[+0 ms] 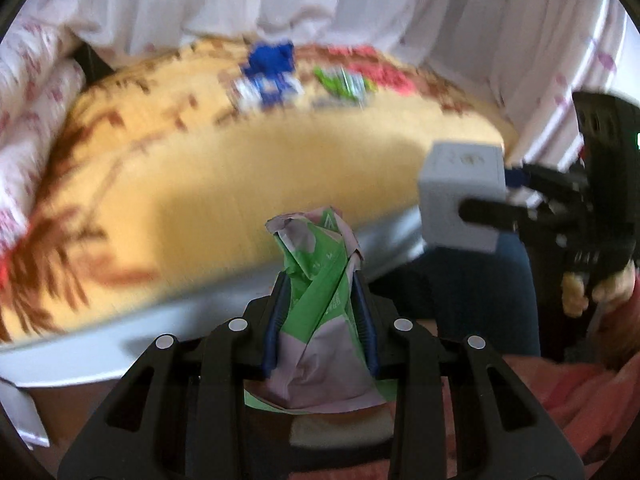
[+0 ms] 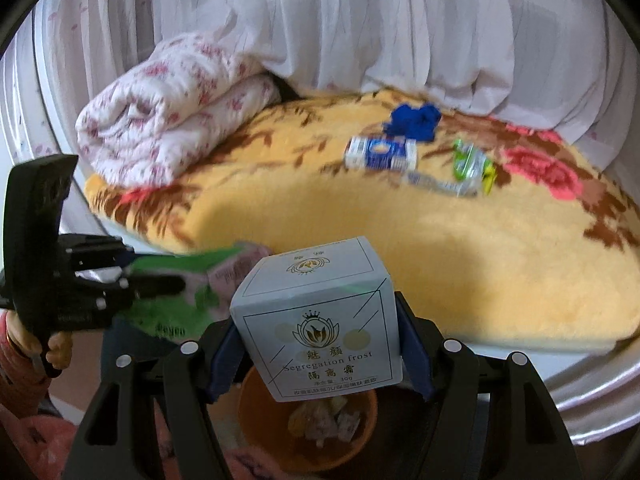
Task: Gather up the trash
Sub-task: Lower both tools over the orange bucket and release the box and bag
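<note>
My left gripper (image 1: 320,284) is shut on a crumpled green and pink wrapper (image 1: 320,320); it also shows at the left of the right wrist view (image 2: 188,280). My right gripper (image 2: 316,320) is shut on a small pale blue carton (image 2: 320,320), held above an orange bin (image 2: 256,432) with scraps inside. The carton also shows in the left wrist view (image 1: 460,196). On the yellow floral blanket (image 2: 400,248) lie a blue and white box (image 2: 380,154), a green wrapper (image 2: 470,162), a clear wrapper (image 2: 440,182) and a blue cloth (image 2: 414,120).
A rolled floral quilt (image 2: 168,104) lies at the bed's back left. White curtains (image 2: 360,20) hang behind. The bed's pale frame (image 2: 592,392) runs along the front edge. Pink fabric (image 1: 580,392) lies low on the right.
</note>
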Tool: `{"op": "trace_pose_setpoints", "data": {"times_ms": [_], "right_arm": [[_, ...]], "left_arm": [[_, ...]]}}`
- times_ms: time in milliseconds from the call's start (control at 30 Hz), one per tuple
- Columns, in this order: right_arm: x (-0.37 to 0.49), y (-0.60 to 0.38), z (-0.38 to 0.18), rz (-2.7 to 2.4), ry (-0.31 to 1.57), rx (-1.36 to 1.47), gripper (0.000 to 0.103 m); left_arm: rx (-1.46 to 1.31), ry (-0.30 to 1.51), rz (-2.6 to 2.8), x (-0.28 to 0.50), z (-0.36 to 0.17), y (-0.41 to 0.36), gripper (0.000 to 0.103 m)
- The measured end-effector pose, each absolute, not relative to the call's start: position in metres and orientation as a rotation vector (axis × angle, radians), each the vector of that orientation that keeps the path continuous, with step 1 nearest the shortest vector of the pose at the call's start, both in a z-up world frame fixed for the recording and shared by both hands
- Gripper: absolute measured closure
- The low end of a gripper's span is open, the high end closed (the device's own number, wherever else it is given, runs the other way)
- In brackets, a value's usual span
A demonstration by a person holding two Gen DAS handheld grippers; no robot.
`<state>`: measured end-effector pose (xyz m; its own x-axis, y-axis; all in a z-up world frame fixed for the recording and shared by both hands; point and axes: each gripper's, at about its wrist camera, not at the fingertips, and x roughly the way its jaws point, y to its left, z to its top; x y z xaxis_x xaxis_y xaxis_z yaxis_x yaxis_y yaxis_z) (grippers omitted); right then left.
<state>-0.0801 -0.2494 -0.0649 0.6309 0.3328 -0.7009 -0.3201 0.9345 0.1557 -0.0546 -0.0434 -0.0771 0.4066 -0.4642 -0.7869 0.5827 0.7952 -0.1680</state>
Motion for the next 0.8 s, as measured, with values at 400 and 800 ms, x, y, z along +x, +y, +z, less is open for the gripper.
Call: {"op": "trace_pose_setpoints", "data": {"times_ms": [400,800], "right_arm": [[-0.071,-0.232,-0.159,0.380,1.073,0.007,0.036],[-0.056,-0.233,-0.203,0.385,1.234,0.046,0.035]], "left_arm": [[0.164,1.238,-0.663,-0.050,-0.190,-0.066,0.072],[0.119,1.408,-0.565,-0.036,-0.251,-0.070,0.071]]}}
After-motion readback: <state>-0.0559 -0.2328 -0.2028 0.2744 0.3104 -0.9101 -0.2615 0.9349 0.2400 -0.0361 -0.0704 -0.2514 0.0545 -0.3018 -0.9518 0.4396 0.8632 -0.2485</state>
